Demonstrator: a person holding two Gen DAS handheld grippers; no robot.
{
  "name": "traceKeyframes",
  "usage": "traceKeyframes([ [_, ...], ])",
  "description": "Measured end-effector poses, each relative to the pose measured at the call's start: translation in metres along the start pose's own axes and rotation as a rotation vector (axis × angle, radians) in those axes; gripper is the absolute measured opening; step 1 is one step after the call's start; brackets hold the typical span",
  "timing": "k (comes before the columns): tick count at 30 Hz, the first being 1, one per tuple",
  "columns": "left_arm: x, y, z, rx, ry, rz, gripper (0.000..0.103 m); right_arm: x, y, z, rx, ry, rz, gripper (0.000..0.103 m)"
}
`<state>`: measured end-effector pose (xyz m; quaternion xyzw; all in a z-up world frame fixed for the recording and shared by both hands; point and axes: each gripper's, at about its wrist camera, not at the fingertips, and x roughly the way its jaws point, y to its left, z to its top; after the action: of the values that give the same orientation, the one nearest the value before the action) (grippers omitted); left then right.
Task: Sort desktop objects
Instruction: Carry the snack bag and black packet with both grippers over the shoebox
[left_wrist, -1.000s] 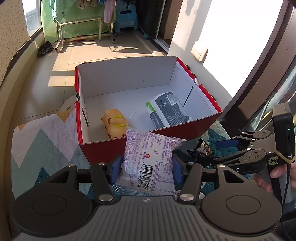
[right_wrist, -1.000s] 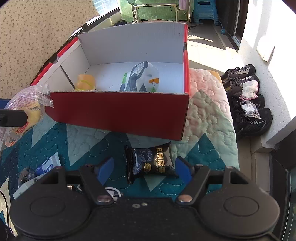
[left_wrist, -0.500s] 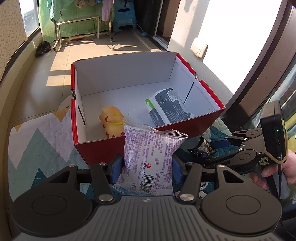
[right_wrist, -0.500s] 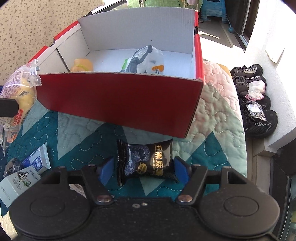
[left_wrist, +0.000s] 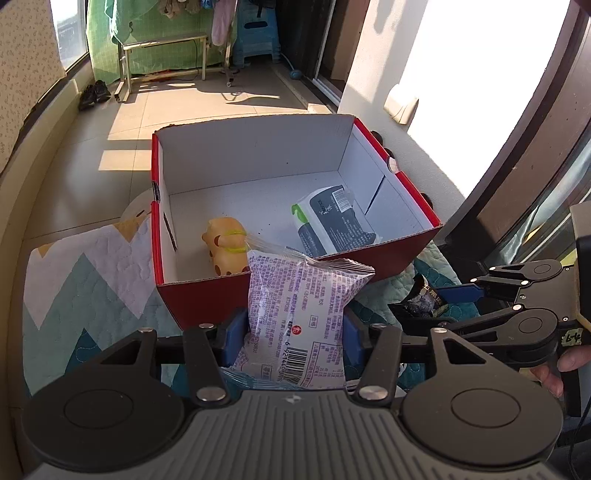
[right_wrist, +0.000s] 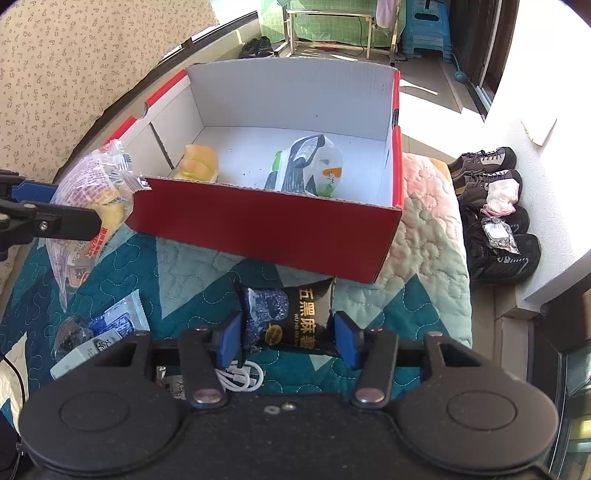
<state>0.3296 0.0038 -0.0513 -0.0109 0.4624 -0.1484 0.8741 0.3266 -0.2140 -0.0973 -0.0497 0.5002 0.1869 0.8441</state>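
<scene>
Snack packets are sitting in both claws, short of the red box.

Left wrist view: we are seeing the left claw (left_wrist: 295, 330) gripping a purple-printed packet (left_wrist: 301, 314), its long axis running forward from the claw toward the red box (left_wrist: 207, 299). The box is lying directly ahead, its near wall just beyond the packet's top seal. A yellow toy (left_wrist: 225, 249) and a dark pouch (left_wrist: 332, 225) are lying inside.

Right wrist view: we are finding the right claw (right_wrist: 290, 338) clamping a black packet (right_wrist: 291, 317), its jaws having just been closing on it. This packet is lying crosswise between the pads, above the quilt (right_wrist: 424, 251). We are judging the left claw nearer to the rim.
</scene>
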Motion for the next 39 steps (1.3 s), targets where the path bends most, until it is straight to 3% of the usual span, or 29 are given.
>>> traceKeyframes([
  [8, -0.027, -0.008, 0.009, 0.021, -0.042, 0.000, 0.052, -0.055, 0.021, 0.026, -0.031, -0.099, 0.033, 0.052],
  [14, -0.034, -0.009, 0.027, 0.038, -0.074, 0.011, 0.052, -0.072, 0.027, 0.053, -0.047, -0.151, 0.044, 0.052],
  [20, -0.023, -0.001, 0.056, 0.042, -0.088, 0.037, 0.052, -0.054, 0.029, 0.077, -0.057, -0.170, 0.003, 0.052],
  [29, 0.037, 0.027, 0.103, -0.010, -0.061, 0.098, 0.052, -0.005, 0.029, 0.099, -0.034, -0.157, -0.041, 0.052],
  [39, 0.091, 0.037, 0.109, -0.028, 0.000, 0.103, 0.052, 0.041, 0.037, 0.099, -0.039, -0.099, -0.058, 0.053],
])
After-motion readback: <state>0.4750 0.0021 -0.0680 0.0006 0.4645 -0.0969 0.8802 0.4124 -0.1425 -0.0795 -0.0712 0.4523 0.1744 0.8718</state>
